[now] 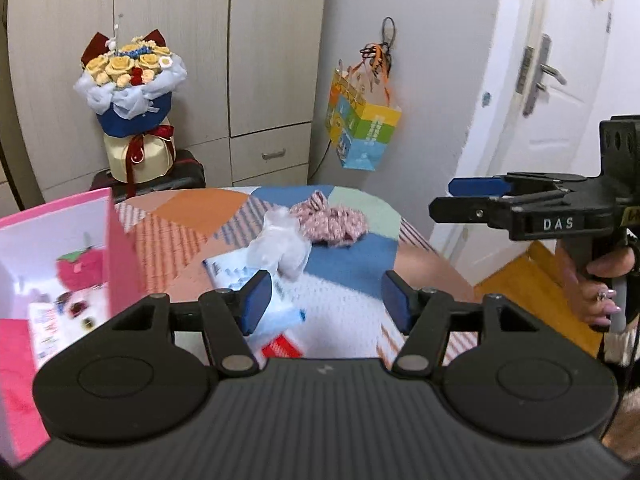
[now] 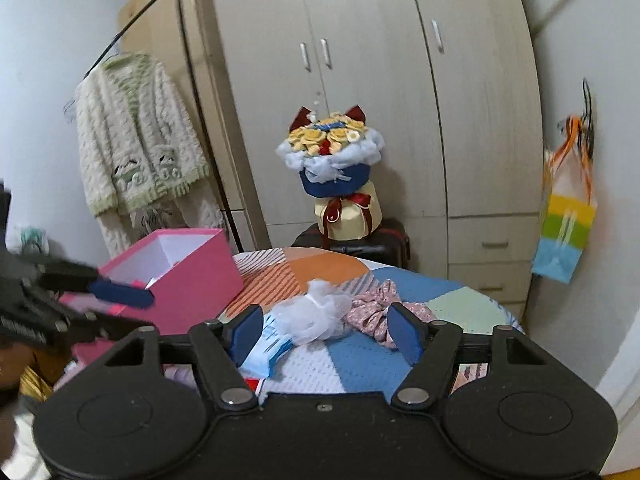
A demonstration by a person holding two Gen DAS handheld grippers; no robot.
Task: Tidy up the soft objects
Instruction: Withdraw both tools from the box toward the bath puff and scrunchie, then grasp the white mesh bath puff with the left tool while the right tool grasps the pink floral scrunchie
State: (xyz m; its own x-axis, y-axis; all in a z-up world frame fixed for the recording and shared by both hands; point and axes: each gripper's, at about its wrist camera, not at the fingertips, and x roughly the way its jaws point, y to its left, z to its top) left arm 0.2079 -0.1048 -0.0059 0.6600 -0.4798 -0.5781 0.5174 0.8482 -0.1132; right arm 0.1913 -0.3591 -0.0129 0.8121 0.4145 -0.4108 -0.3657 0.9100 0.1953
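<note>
Two grippers are seen above a round table (image 1: 352,252) covered with a patchwork cloth of orange, blue, green and striped panels.

Left gripper (image 1: 326,300): fingers are held apart, nothing is gripped between the blue pads (image 1: 256,300). It is raised over the near part of the table.

Right gripper (image 2: 326,330): fingers are likewise spread, nothing is clamped. In the left wrist view it is seen from the side (image 1: 456,196), held by a hand (image 1: 600,284) at the right, beyond the table's edge.

Soft objects, on the cloth near the middle of the table:
- white mesh puff (image 2: 316,314), semi-transparent, crumpled;
- pink flowered scrunchie (image 2: 372,308), lying just beside the puff, to its right; whether the two touch cannot be told.

Other items on the table: a pack with blue print (image 2: 268,354) partly under the puff; a pink box (image 2: 192,280), open at the top, standing at the left edge. Inside it a red strawberry plush (image 1: 82,270) is visible.

Surroundings: a bouquet (image 2: 330,152) set on a dark suitcase (image 2: 360,242) behind the table; a beige wardrobe (image 2: 380,80); a colourful paper bag (image 1: 360,128) hung on the wall; a knitted cardigan (image 2: 136,148) hung on a rail at the left.
</note>
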